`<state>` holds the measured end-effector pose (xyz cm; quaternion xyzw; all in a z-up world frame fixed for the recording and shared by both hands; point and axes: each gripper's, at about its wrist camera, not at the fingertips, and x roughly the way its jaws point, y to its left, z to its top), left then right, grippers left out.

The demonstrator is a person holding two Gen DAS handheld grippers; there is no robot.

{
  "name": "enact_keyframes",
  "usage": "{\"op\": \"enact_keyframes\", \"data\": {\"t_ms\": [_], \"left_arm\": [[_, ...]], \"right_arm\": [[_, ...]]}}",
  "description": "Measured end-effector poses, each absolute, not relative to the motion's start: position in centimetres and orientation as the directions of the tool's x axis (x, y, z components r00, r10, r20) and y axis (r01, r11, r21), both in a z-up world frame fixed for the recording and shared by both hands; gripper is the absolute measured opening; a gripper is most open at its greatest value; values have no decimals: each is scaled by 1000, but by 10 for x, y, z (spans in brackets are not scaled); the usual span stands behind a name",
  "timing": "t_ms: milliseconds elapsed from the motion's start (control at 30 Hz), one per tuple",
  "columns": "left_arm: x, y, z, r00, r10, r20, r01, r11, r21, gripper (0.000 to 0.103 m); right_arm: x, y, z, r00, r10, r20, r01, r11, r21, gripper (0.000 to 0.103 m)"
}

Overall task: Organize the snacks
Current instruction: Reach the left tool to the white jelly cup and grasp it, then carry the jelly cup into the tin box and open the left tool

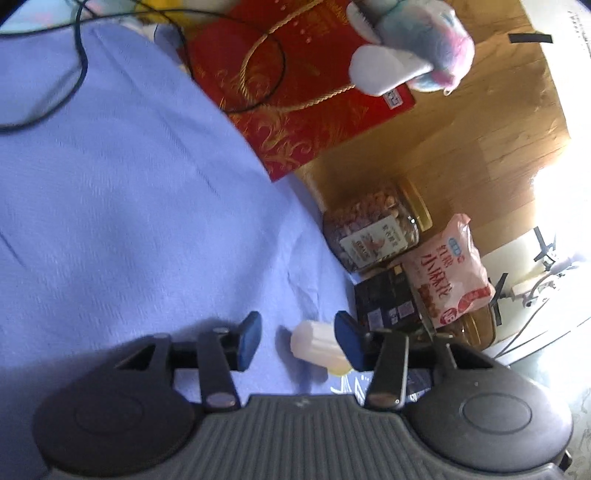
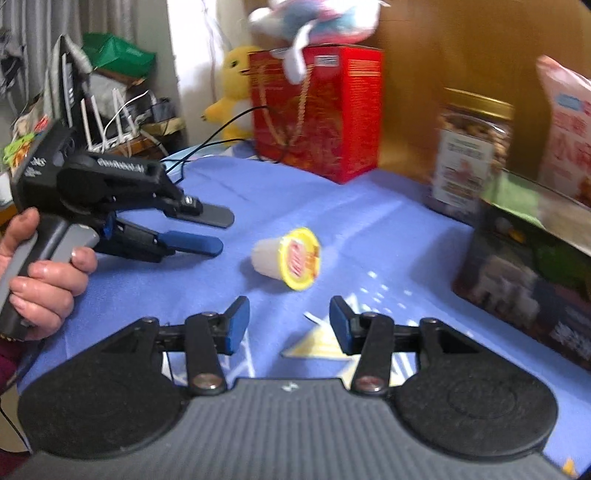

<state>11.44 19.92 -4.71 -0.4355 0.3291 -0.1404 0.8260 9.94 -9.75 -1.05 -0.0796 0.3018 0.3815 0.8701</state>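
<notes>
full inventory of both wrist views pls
jelly cup: 1, white with yellow lid, on its side mid-cloth
nut jar: 1, clear, gold lid, far right
snack bag: 1, pink, beside jar
dark box: 1, black, right edge
red gift box: 1, red-gold, back
plush toys: pastel one on red box, yellow one behind
cloth: 1, blue, covering table
left hand-held gripper: open
right hand-held gripper: open

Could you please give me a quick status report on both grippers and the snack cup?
Left gripper open, empty. Right gripper open, empty. Jelly cup on its side on the blue cloth, between both. Nothing blocking it.
</notes>
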Motion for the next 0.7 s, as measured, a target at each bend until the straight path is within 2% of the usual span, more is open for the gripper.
{"op": "enact_keyframes", "data": {"t_ms": [100, 267, 300, 367, 400, 500, 700], "left_arm": [[122, 199, -45, 732, -547, -406, -35, 565, -824, 46], [137, 174, -41, 692, -575, -436, 15, 615, -788, 46], [142, 167, -43, 677, -577, -457, 13, 631, -776, 44], [150, 159, -52, 633, -592, -498, -10, 638, -770, 40], [151, 157, -54, 627, -607, -488, -3, 625, -781, 34], [148, 150, -51, 621, -609, -493, 7, 633, -774, 31], [155, 111, -19, 599, -649, -469, 120, 652, -748, 30]], "right_arm": [[106, -84, -11, 526, 605, -598, -725, 686, 57, 54], [128, -74, -15, 513, 605, -609, -708, 699, 98, 54], [135, -72, -18, 513, 603, -611, -704, 703, 103, 56], [146, -66, -24, 502, 602, -621, -700, 705, 117, 67], [152, -64, -29, 483, 606, -632, -700, 701, 137, 67], [158, -67, -32, 448, 635, -629, -695, 690, 201, 55], [136, -103, -14, 557, 622, -550, -655, 736, 170, 54]]}}
